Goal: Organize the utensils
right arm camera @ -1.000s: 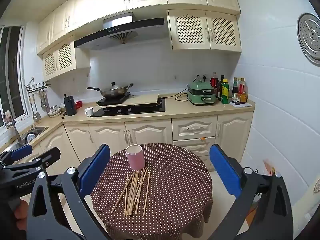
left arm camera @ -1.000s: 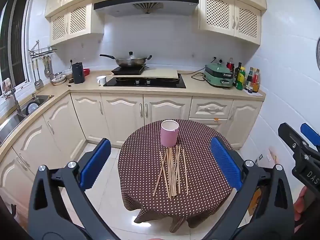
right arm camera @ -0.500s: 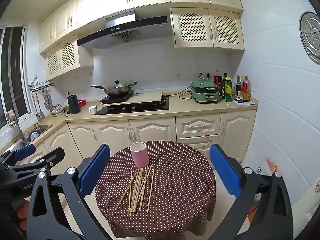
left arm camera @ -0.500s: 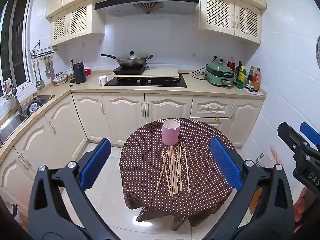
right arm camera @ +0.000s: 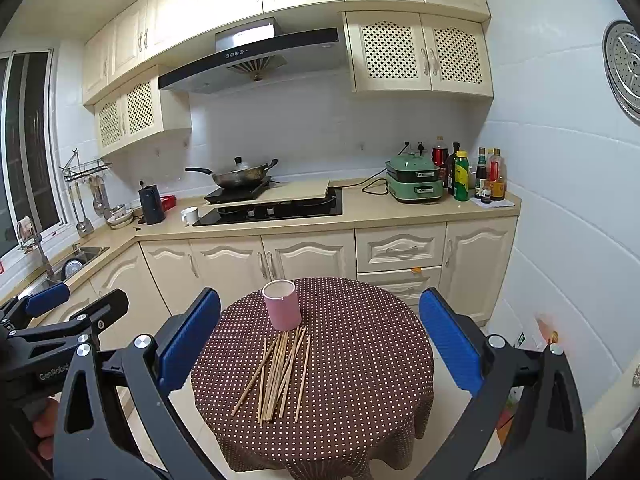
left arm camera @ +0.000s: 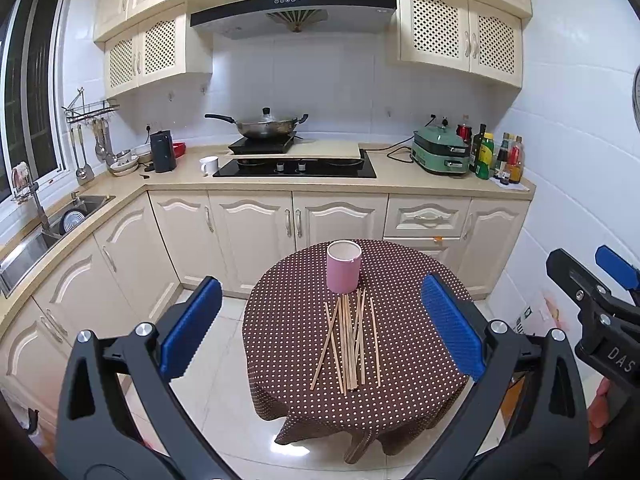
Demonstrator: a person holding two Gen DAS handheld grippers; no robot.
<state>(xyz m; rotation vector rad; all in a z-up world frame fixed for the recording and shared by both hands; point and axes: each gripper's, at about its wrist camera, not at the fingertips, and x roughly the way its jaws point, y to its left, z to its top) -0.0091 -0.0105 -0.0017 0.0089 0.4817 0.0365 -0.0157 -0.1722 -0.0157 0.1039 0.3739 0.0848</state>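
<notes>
Several wooden chopsticks lie loose on a round table with a brown dotted cloth. An empty pink cup stands upright just behind them. My left gripper is open and empty, well short of the table. My right gripper is open and empty too, also held back from the table. In the right wrist view the chopsticks, cup and table show ahead, with the left gripper's body at the left edge.
Cream kitchen cabinets and a counter with a hob, wok and green cooker run behind the table. A sink is at the left. A white tiled wall stands to the right.
Both views have shifted slightly: the table, cup and chopsticks sit a little further right in each frame. Both grippers stay open and empty.
</notes>
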